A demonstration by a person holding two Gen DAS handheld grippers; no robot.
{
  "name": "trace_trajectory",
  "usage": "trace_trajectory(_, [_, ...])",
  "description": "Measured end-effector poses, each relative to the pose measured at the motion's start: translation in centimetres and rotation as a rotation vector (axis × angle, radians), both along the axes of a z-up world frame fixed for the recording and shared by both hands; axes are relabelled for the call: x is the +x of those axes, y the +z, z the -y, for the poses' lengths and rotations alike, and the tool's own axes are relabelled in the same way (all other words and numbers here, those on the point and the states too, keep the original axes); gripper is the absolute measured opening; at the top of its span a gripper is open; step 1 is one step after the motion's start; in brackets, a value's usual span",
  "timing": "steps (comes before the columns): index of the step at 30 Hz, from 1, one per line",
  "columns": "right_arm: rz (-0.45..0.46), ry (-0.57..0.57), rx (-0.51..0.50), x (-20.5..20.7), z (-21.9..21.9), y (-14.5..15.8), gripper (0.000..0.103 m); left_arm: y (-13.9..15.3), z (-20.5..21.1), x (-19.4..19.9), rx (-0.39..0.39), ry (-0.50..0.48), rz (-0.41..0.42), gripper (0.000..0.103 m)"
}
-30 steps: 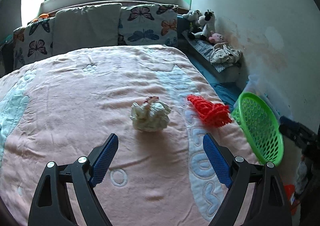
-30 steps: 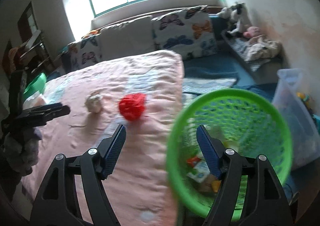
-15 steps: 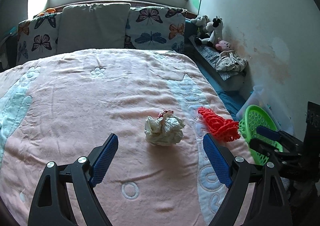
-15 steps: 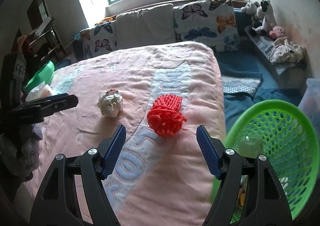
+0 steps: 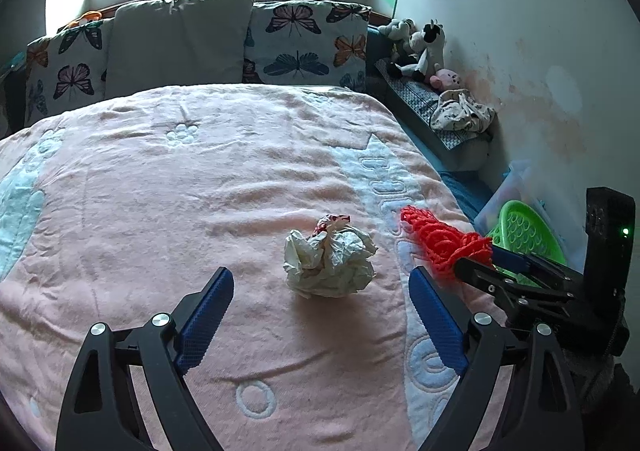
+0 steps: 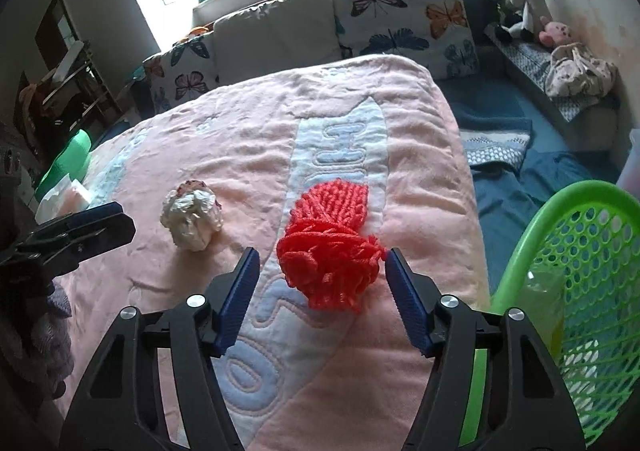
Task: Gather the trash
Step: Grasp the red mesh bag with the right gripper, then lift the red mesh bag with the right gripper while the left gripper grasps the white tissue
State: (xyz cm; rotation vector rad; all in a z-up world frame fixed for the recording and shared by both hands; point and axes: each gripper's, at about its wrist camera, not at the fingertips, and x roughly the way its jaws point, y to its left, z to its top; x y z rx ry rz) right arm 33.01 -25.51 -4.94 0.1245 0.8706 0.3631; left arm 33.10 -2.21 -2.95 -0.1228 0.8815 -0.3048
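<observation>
A crumpled white paper ball [image 5: 330,261] lies on the pink bed blanket [image 5: 160,191]; it also shows in the right wrist view [image 6: 192,217]. My left gripper [image 5: 320,305] is open, its fingers just short of the ball on either side. A red yarn bundle [image 6: 332,247] lies near the bed's right edge, also in the left wrist view [image 5: 444,241]. My right gripper [image 6: 322,283] is open, its fingers flanking the near end of the yarn. A green mesh basket [image 6: 576,291] stands off the bed's right side.
Butterfly pillows [image 5: 304,47] and a grey cushion [image 5: 180,43] line the head of the bed. Stuffed toys [image 5: 420,47] and a cloth sit on a ledge by the right wall. A shelf [image 6: 60,91] stands left of the bed.
My right gripper has swung left from the green basket to the red yarn and closed in on it. My left gripper has moved closer to the paper ball.
</observation>
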Motion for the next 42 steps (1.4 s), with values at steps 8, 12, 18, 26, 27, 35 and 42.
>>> trace_trajectory(8, [0.002, 0.004, 0.007, -0.3, 0.3, -0.1, 0.047, -0.8, 1.0, 1.1, 0.019, -0.013, -0.004, 0.086])
trace_trajectory(12, [0.024, -0.004, 0.013, -1.1, 1.0, 0.6, 0.047, -1.2, 1.5, 1.9, 0.045, -0.016, -0.006, 0.086])
trace_trajectory(18, [0.05, -0.015, 0.027, -2.8, 2.4, 1.6, 0.047, -2.1, 2.1, 2.9, 0.057, -0.012, -0.022, 0.086])
trace_trajectory(26, [0.086, -0.043, 0.03, -5.8, 4.7, 3.0, 0.047, -2.3, 3.1, 3.1, 0.072, -0.024, -0.014, 0.085])
trace_trajectory(27, [0.09, -0.048, 0.027, -6.1, 4.9, 3.1, 0.047, -2.3, 3.1, 3.2, 0.073, -0.023, -0.015, 0.085])
trace_trajectory(35, [0.118, -0.119, 0.01, -9.3, 8.3, 4.1, 0.047, -3.1, 3.1, 3.9, 0.093, -0.003, -0.039, 0.071])
trace_trajectory(42, [0.129, -0.2, -0.018, -11.9, 12.0, 4.3, 0.047, -3.4, 3.2, 3.8, 0.094, 0.008, -0.042, 0.061])
